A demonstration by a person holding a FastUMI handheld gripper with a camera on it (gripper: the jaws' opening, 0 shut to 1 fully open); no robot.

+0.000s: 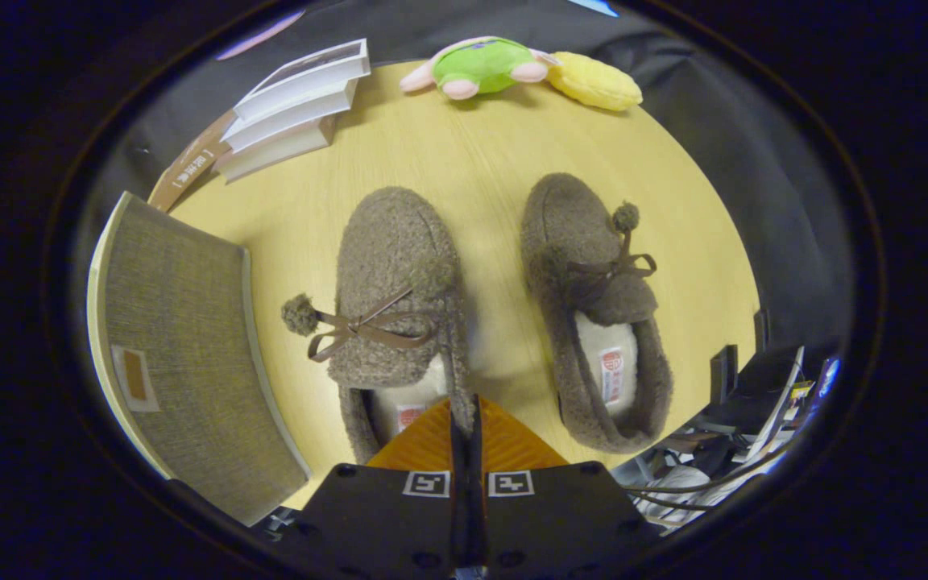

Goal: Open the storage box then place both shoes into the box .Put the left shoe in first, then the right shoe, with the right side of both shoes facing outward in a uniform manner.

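Note:
Two fuzzy brown slippers with bows and pompoms lie side by side on the round wooden table [480, 161], toes pointing away from me. The left shoe [395, 266] is just ahead of my fingers. My gripper [465, 423] is shut on the inner side wall of this shoe near its heel opening, and the fuzzy rim runs down between the two fingers. The right shoe [593, 306] lies a little apart to the right, untouched. To the left of the shoes stands the grey fabric storage box [182, 346], its lid closed.
A stack of white books [299, 105] lies at the far left of the table. A green and pink plush toy [480, 66] and a yellow plush toy [597, 80] rest at the far edge. Cables and equipment [722, 451] sit off the table's right.

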